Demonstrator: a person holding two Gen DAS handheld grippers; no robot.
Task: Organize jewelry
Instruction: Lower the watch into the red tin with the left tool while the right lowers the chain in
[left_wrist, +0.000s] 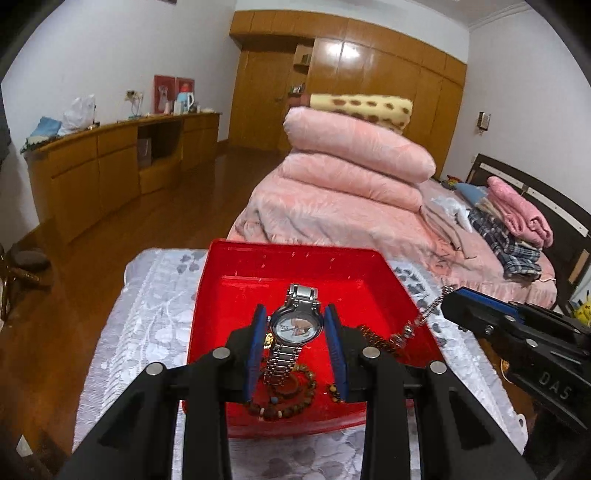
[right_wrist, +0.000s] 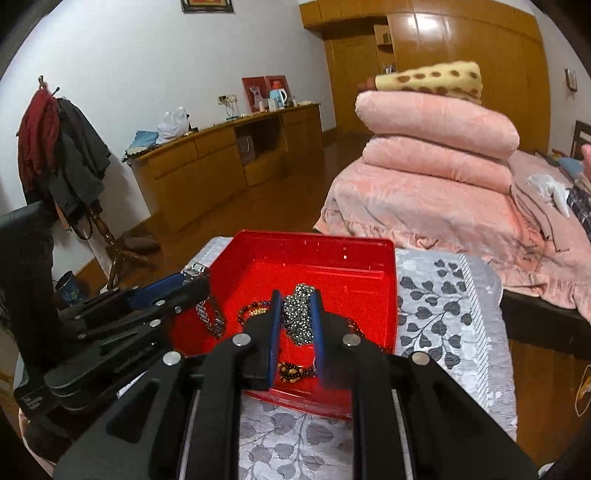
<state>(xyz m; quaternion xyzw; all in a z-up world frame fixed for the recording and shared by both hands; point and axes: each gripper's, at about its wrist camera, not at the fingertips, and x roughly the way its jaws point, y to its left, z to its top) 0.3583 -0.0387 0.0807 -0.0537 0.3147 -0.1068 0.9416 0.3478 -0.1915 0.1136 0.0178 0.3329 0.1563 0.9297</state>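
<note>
Both grippers' fingers (left_wrist: 334, 328) clamp jewelry over red tray (left_wrist: 236, 295), bed (left_wrist: 332, 210) behind.

Watch (left_wrist: 294, 325), bracelets (left_wrist: 291, 391) in tray (left_wrist: 291, 258); tray on table (left_wrist: 155, 295), bed (left_wrist: 332, 206) behind.

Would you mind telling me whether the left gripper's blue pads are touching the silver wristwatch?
Touching. In the left wrist view the left gripper has its blue pads pressed against both sides of the silver wristwatch, lifted over the red tray.
</note>
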